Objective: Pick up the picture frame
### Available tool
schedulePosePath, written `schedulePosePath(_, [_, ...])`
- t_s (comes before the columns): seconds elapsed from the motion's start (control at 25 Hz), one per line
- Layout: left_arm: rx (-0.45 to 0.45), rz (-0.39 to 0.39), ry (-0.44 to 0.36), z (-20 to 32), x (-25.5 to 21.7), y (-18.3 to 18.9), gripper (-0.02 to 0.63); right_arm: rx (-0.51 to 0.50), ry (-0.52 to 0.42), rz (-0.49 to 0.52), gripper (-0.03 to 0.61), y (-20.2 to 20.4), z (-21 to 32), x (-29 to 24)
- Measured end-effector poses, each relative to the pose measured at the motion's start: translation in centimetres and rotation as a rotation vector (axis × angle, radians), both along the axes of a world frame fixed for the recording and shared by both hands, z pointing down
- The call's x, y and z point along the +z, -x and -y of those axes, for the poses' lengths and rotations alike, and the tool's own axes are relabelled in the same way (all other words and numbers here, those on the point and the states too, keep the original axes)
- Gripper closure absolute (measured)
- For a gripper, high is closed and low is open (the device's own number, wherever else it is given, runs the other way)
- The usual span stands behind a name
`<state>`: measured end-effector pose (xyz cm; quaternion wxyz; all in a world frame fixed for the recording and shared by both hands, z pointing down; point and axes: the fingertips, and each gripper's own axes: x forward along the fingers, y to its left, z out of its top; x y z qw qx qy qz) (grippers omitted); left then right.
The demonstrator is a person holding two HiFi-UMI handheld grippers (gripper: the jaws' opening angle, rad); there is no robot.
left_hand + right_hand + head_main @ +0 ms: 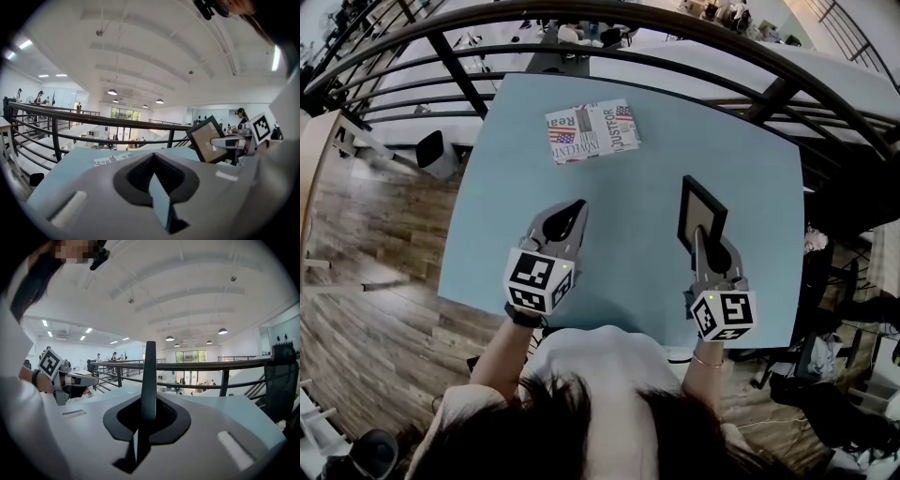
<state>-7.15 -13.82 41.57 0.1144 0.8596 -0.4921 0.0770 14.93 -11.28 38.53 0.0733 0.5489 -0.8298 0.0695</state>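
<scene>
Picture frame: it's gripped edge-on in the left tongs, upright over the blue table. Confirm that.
Not quite: the right tongs grip the picture frame, as the head view shows; the left tongs hold nothing. It is upright over the blue table.

- picture frame [701, 217]: lower edge hidden between jaws of right gripper [703, 239]; edge-on in right gripper view, face unseen
- newspaper [592, 130]: fine print too small
- table [637, 187]: near edge partly behind person [600, 375]
</scene>
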Motion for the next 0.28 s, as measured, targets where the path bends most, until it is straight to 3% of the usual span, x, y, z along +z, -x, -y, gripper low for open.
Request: schedulePosePath(0.28, [0.016,0.016,-0.008,-0.26,0.05,-0.11,0.557,0.000,0.001,-0.009,0.568,0.08,-0.39,-0.06])
